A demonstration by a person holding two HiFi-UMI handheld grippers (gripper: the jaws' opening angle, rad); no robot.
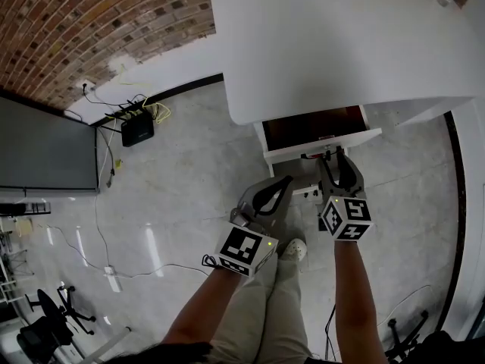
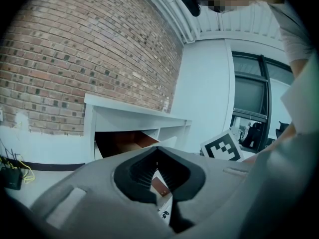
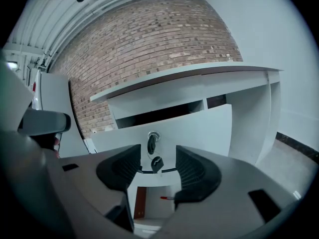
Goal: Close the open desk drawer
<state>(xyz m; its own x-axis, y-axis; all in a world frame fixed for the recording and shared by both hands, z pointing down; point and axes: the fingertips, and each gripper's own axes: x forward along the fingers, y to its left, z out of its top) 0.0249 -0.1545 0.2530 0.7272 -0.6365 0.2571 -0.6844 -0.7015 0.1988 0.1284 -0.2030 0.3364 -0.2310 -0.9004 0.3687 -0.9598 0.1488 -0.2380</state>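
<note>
1. Right gripper view first: the right tongs (image 3: 158, 154) were spread well apart, pads gripping nothing. Through the gap you could see the key (image 3: 151, 144) stuck in the lock on the front of the drawer (image 3: 199, 126), with a little black tag dangling off it.
2. The left tongs (image 2: 157, 151) had their tips pressed together, with nothing caught in them. They pointed at that same drawer, seen from an angle.
3. In the head view, the right tongs sat right up at the white drawer front, just below the table edge. I honestly couldn't tell if they touched it. The left tongs hung a bit lower and to the left, clear of the drawer.
4. Each pair had its marker cube (image 1: 346, 218) at the back end and a bare forearm behind that.
5. The drawer itself was pulled out from under the white table (image 1: 341, 44), brown inside showing.
6. Further out there was pale grey floor (image 1: 189, 180), a brick wall (image 1: 76, 21), and a black box (image 1: 137, 131) with a tangle of cables by the wall's foot.
</note>
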